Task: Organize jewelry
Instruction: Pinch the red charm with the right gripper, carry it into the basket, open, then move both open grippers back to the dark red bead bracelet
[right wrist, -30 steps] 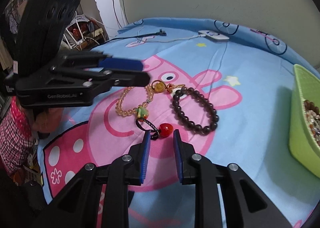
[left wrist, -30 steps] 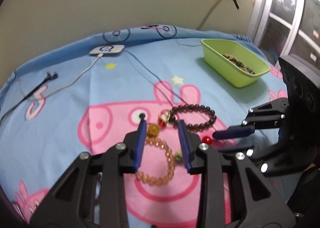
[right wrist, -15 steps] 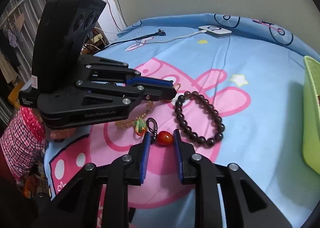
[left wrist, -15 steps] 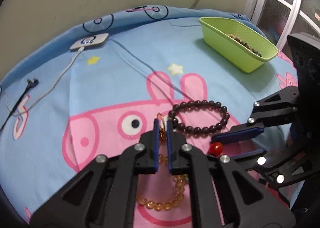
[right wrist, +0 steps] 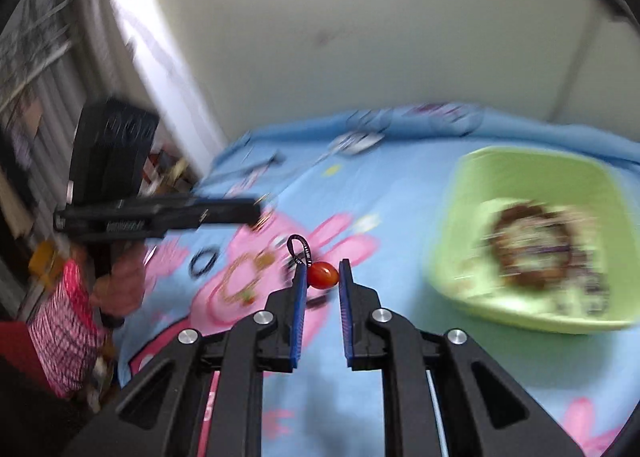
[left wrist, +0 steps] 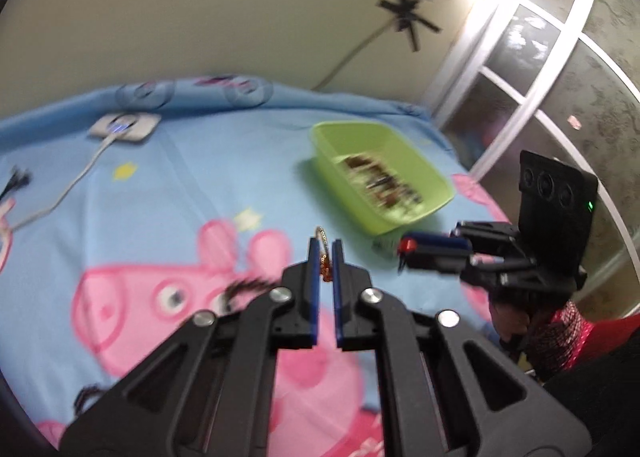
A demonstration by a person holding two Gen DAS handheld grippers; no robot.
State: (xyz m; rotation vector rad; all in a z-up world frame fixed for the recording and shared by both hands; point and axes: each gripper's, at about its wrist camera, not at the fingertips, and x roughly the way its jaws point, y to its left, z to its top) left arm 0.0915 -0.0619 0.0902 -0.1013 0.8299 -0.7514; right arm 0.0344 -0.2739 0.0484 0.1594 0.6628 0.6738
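Note:
My left gripper (left wrist: 325, 253) is shut on a small gold ring charm (left wrist: 322, 237), held up off the blue cartoon bedsheet (left wrist: 200, 185). In the right wrist view, my right gripper (right wrist: 322, 271) has its jaws closing on a red bead charm (right wrist: 322, 275) with a black cord loop, lifted clear of the sheet. The green basket (right wrist: 460, 277) with several pieces of jewelry inside lies ahead to its right. In the left wrist view the green basket (left wrist: 360, 213) is just beyond both grippers. An amber bracelet (right wrist: 236, 281) and a dark bead bracelet (right wrist: 204, 261) lie on the sheet, blurred.
A white charger (left wrist: 124, 127) with its cable lies at the back left of the bed. A wall stands behind the bed and a window frame (left wrist: 520, 97) to the right. A person's hand (right wrist: 120, 281) and red plaid sleeve (right wrist: 68, 329) hold the left gripper.
The left gripper shut on the gold ring charm and rose. The right gripper lifted the red bead charm. Both swung toward the green basket, leaving the two bracelets on the sheet.

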